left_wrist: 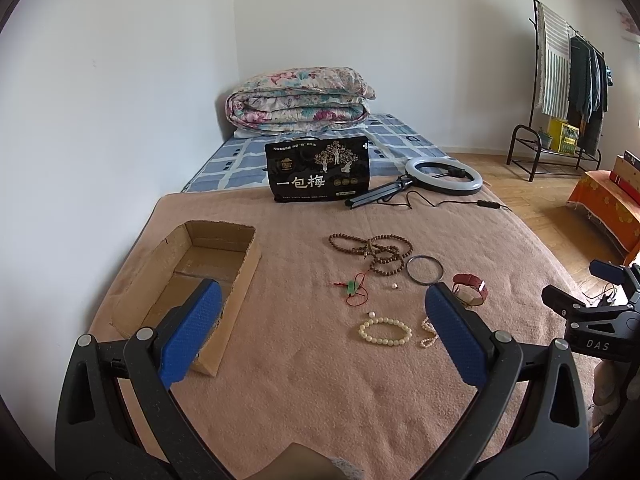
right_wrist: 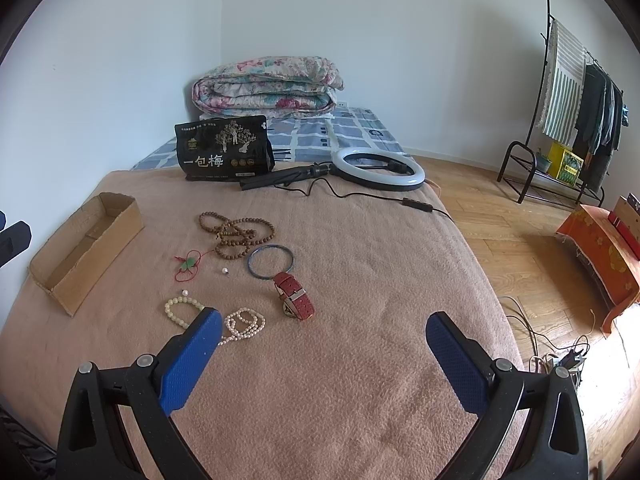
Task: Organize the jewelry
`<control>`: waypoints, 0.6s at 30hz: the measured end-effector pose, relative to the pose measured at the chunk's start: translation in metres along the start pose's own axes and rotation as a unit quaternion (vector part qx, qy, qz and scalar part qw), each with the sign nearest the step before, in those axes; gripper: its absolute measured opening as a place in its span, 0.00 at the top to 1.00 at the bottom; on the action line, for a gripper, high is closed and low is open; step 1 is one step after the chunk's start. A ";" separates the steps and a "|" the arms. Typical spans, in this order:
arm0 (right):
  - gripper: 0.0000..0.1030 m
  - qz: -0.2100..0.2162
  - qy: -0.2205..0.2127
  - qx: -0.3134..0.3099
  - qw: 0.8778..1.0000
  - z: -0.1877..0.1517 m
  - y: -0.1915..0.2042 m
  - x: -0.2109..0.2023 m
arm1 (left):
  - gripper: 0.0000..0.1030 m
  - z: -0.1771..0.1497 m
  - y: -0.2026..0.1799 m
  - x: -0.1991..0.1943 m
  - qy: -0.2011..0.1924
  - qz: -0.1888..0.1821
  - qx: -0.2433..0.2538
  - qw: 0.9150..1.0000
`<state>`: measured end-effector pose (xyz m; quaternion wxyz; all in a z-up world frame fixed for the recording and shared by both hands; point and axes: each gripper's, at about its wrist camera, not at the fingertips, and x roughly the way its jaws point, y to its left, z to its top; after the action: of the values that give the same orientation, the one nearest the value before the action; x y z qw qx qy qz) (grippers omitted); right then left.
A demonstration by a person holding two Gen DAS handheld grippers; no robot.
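The cardboard box (left_wrist: 192,284) lay at the far left of the blanket (left_wrist: 304,380), open side up and holding nothing visible; it was judged to be the container meant for the jewelry. All positions below are given relative to this box.

The left gripper (left_wrist: 322,312) hovered above the blanket just right of the box, its jaws spread wide and holding nothing. Its left finger (left_wrist: 190,332) overlapped the near corner of the box in the left wrist view.

Right of the box, well apart from it, the jewelry lay loose in one cluster. Farthest back was the wooden bead string (right_wrist: 236,234), with the red cord charm (right_wrist: 188,266) beside it. Nearer lay the cream bead bracelet (left_wrist: 385,332) and the pearl strand (right_wrist: 244,324). Two loose pearls (left_wrist: 372,314) lay between these groups. Farther right lay the metal bangle (right_wrist: 271,262) and the red watch (right_wrist: 294,296), just beside each other.

The right gripper (right_wrist: 324,330) hovered farthest from the box, past the cluster, jaws likewise spread and holding nothing. Its left finger (right_wrist: 192,360) covered part of the cream bead bracelet in the right wrist view.

No piece was in the box; the task was judged not yet started.
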<state>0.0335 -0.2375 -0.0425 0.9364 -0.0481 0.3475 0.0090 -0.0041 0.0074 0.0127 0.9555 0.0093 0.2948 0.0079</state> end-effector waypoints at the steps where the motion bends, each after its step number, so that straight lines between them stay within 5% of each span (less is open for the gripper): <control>1: 0.00 0.000 0.000 0.000 1.000 -0.001 0.000 0.001 | 0.00 -0.001 -0.001 0.000 0.000 0.000 0.000 1.000; 18: 0.00 0.000 0.002 -0.001 1.000 -0.003 0.001 0.001 | 0.00 0.000 0.000 -0.002 -0.001 0.001 0.000 1.000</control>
<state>0.0326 -0.2368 -0.0453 0.9357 -0.0489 0.3494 0.0088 -0.0054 0.0078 0.0140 0.9559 0.0099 0.2935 0.0083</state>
